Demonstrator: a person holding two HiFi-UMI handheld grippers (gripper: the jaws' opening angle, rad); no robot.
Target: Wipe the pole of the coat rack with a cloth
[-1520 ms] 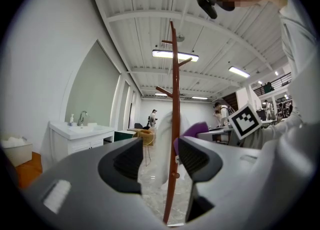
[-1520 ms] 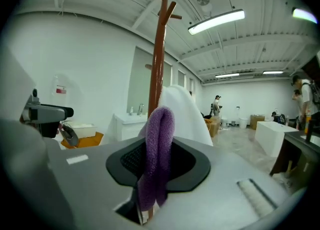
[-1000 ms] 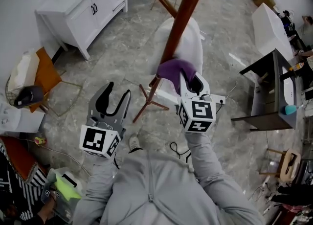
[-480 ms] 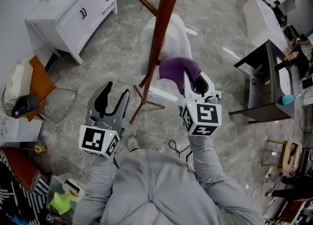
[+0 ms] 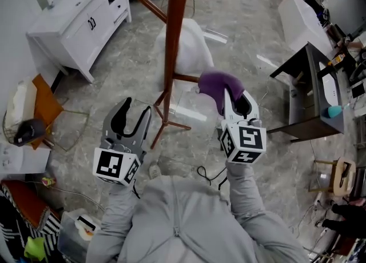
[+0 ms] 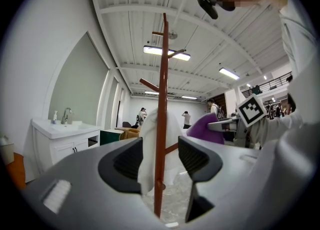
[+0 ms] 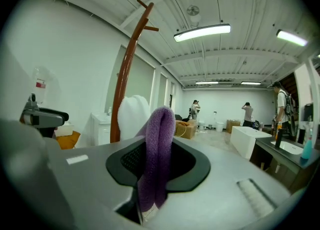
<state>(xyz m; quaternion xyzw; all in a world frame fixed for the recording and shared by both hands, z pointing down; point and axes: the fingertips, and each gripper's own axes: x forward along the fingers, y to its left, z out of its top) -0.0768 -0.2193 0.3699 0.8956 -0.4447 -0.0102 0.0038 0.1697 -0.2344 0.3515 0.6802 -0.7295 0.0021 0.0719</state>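
Pole (image 5: 171, 44): upright, brown wood, and neither gripper is touching it. It sits ahead and to the left of the right gripper (image 5: 231, 99), with open floor between them in the head view. In the right gripper view it also shows left of the jaws, beyond the tips (image 7: 125, 84).

Cloth (image 5: 216, 84): purple, folded over, and pinched between the right jaws, which are closed tight on it (image 7: 157, 149). The bunched end sticks out past the tips. It is near one of the rack's low angled braces (image 5: 186, 77), but I can't tell whether they touch. It is apart from the pole itself.

Left gripper (image 5: 139, 106): jaws apart and holding nothing. In the left gripper view the pole lines up with the gap between the jaws (image 6: 161, 124), but it is well beyond the tips, not between them.

A white cover (image 5: 186, 44) hangs on the far side of the rack, behind the pole from both grippers. The rack's feet (image 5: 171, 122) are on the marble floor, just ahead of the left gripper. A white sink cabinet (image 5: 80, 16) stands far off to the left.

Progress, as I read it: the cloth is gripped and ready but off the pole, so no wiping is happening now. The pole surface gives no sign of what's been cleaned. What's left is to bring the cloth left onto the pole and stroke along it. The left gripper is free to steady the rack.
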